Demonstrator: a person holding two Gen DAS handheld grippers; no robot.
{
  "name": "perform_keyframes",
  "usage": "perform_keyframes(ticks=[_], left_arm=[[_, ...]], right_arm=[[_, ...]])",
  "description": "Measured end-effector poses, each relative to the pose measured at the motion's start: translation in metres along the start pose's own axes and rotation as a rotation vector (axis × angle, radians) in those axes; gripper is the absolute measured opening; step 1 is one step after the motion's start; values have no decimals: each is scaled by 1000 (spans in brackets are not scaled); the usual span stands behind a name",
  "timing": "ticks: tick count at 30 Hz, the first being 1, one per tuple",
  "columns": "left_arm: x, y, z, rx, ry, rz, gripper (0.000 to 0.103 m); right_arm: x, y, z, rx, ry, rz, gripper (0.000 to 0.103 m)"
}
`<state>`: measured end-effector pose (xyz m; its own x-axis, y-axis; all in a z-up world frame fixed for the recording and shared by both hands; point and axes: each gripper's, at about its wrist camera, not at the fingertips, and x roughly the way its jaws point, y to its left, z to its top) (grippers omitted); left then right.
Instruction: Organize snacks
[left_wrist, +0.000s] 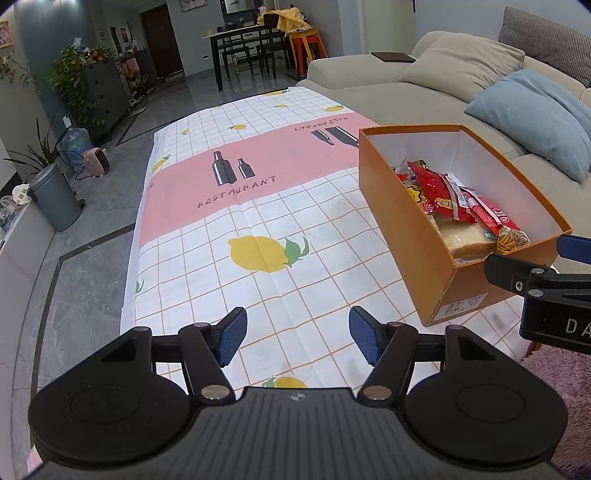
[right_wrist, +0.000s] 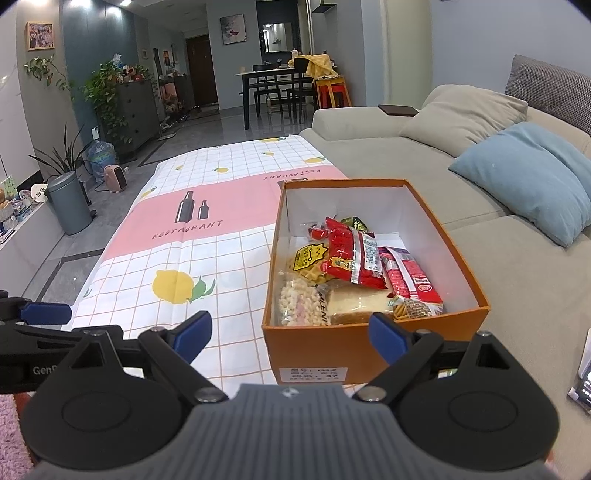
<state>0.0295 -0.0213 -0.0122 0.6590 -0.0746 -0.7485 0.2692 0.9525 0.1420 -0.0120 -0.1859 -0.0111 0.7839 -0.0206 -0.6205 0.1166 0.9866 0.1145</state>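
Both grippers, left (left_wrist: 297, 334) and right (right_wrist: 291, 334), gape wide, empty, before the box (right_wrist: 373, 343); snacks (right_wrist: 351, 258) lie inside.

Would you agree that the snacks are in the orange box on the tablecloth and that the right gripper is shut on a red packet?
Not quite. The right gripper is open and holds nothing; in the right wrist view its jaws stand wide apart in front of the near wall of the box. The rest holds: the snacks, red packet included, lie in the orange box on the tablecloth.
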Motion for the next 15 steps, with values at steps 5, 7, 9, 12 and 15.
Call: perform_keyframes(ticks=[5,7,9,12,15], left_arm=[[-1,0,0,-3,-1,-1,75],[-2,0,0,-4,-2,-1,75],[-2,0,0,-5,-2,-1,75],[-3,0,1,-7,-4,-1,75],[-2,0,1,-6,-3,0,75]], right_arm=[[0,0,0,-2,-1,-1,90],[0,0,-1,-4,-3,-2,90],[0,0,-1,-6,-2,-4,90],[0,2,-1,-14,-2,-3,90],[-1,3,-1,-23,-3,-1,90]])
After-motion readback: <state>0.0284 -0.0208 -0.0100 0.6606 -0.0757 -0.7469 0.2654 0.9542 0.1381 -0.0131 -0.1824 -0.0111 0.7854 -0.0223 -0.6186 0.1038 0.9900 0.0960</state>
